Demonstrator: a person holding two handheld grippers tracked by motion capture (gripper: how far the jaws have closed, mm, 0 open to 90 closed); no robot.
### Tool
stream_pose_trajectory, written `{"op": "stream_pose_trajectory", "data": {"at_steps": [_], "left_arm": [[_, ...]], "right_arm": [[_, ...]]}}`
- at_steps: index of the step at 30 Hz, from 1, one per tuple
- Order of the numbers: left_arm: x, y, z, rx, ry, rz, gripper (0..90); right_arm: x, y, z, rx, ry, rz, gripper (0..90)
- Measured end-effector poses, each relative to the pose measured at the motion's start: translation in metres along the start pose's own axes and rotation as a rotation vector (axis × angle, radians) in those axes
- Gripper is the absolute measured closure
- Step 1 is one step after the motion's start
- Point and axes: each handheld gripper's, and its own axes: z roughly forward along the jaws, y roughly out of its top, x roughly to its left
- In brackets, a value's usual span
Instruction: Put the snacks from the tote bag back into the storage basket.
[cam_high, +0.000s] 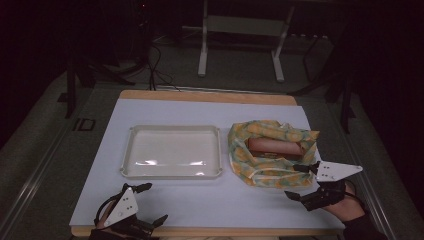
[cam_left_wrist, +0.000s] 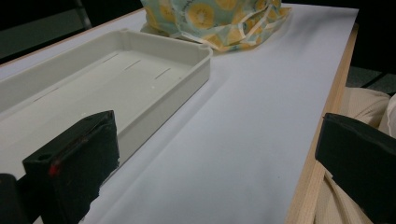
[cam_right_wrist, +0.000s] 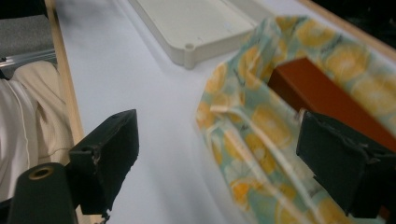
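Nearest us, our left gripper (cam_high: 151, 204) rests spread at the table's (cam_high: 200, 200) front edge beside the white tray (cam_high: 171, 172). Our right gripper (cam_high: 301, 181), jaws apart and empty, hovers at the lemon-print bag (cam_high: 260, 167) holding a brown box (cam_high: 275, 146).

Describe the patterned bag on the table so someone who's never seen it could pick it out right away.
On the white table, look right of the shallow cream tray. The bag is soft cloth, pale green with yellow lemon slices, lying open around a reddish-brown box.
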Motion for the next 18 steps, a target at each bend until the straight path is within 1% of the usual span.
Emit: {"op": "stream_pose_trajectory", "data": {"at_steps": [5, 10, 15, 16, 18], "left_arm": [[0.0, 0.0, 0.0, 0.0, -0.003, 0.002, 0.0], [0.0, 0.0, 0.0, 0.0, -0.002, 0.001, 0.0], [0.0, 0.0, 0.0, 0.001, 0.0, 0.0, 0.0], [0.0, 0.0, 0.0, 0.001, -0.001, 0.0, 0.0], [0.0, 0.0, 0.001, 0.003, -0.002, 0.001, 0.0]], "right_arm": [[-0.004, 0.014, -0.004, -0.024, -0.007, -0.036, 13.0], [-0.01, 0.027, -0.009, -0.051, -0.029, -0.075, 13.2], [-0.021, 0.037, -0.011, -0.066, -0.052, -0.097, 13.7], [-0.023, 0.038, -0.012, -0.065, -0.055, -0.092, 13.7], [-0.03, 0.043, -0.013, -0.065, -0.06, -0.101, 13.9]]}}
